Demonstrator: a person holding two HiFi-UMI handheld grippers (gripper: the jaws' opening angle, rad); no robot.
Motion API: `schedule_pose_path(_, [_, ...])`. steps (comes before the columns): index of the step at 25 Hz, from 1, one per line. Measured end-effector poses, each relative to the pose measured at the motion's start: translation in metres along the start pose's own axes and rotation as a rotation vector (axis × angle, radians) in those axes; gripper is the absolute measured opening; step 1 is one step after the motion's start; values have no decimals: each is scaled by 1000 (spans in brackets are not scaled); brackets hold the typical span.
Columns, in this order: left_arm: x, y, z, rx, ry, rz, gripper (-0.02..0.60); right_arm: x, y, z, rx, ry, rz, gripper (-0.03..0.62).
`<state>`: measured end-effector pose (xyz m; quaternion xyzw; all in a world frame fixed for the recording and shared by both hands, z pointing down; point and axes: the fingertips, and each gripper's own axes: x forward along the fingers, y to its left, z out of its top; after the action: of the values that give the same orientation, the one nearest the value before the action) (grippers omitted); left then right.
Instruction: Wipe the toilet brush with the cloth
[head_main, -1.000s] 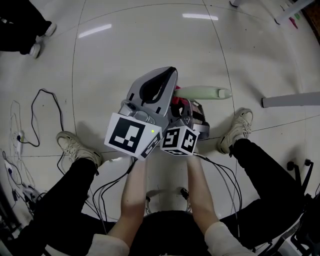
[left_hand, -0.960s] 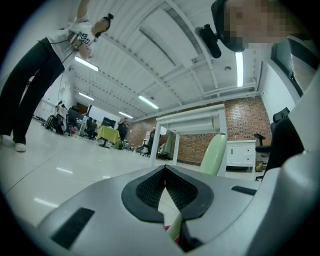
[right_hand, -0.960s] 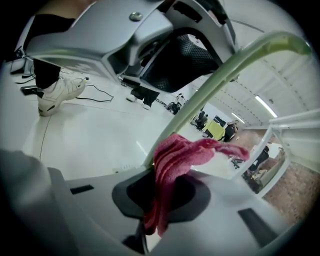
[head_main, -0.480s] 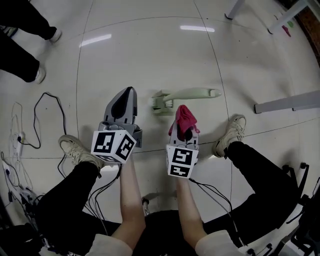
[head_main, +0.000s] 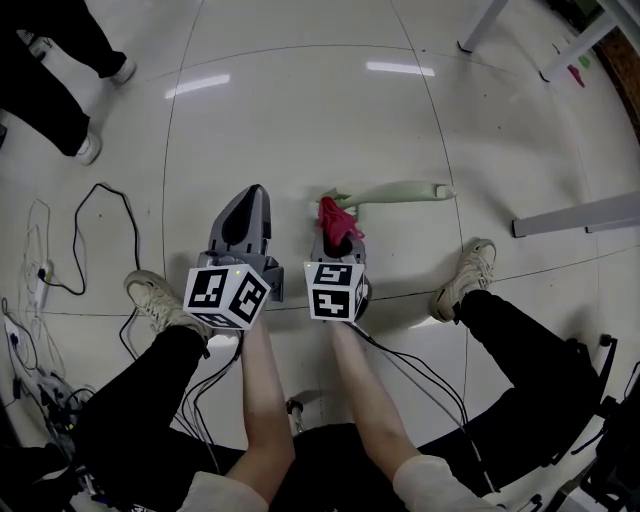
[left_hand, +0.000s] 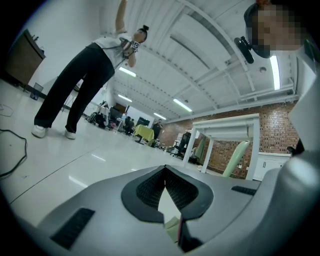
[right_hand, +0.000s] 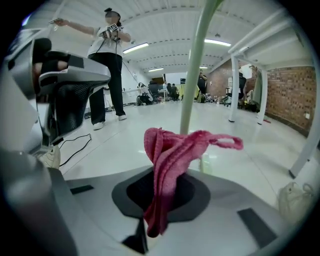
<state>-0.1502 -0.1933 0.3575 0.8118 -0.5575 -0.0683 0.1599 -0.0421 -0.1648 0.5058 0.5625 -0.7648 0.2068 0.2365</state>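
A pale green toilet brush (head_main: 398, 192) lies on the floor, handle toward the right. In the right gripper view its handle (right_hand: 194, 75) rises behind the cloth. My right gripper (head_main: 336, 236) is shut on a red cloth (head_main: 334, 218), which bunches up out of the jaws (right_hand: 172, 150) and hides the brush's head end in the head view. Whether cloth and brush touch is unclear. My left gripper (head_main: 254, 195) hovers beside it to the left, apart from the brush. Its pads (left_hand: 175, 190) are shut with nothing between them.
The person's shoes (head_main: 155, 297) (head_main: 465, 277) flank the grippers. Cables (head_main: 85, 235) trail on the floor at left. A grey bar (head_main: 575, 214) lies at right, and table legs (head_main: 480, 28) stand at the top right. Another person (head_main: 45, 75) stands at the top left.
Both grippers, raised and close together a second ago, have dropped and separated. The right one with the cloth has since swung left to the brush's head end.
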Motion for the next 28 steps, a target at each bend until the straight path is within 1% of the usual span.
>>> schedule_pose_path(3, [2, 2, -3, -10, 1, 0, 5, -6, -3, 17, -8, -44, -8, 32])
schedule_pose_path(5, [2, 3, -3, -15, 1, 0, 6, -13, -2, 34, -30, -84, -11, 32])
schedule_pose_path(7, [1, 4, -1, -19, -1, 0, 6, -22, 0, 55, -22, -131, -10, 32])
schedule_pose_path(13, [4, -9, 15, -16, -30, -32, 6, -71, -14, 154, -4, -346, -23, 32])
schedule_pose_path(18, [8, -33, 30, 0, -50, -77, 6, -128, -52, 223, 74, -512, -37, 32])
schedule_pose_path(21, [9, -47, 36, 24, -52, -104, 6, -155, -81, 242, 118, -578, -74, 32])
schedule_pose_path(25, [9, -62, 42, 52, -53, -129, 6, -182, -116, 249, 160, -629, -135, 32])
schedule_pose_path(28, [6, -73, 58, 61, -66, -150, 5, -203, -126, 250, 201, -664, -132, 32])
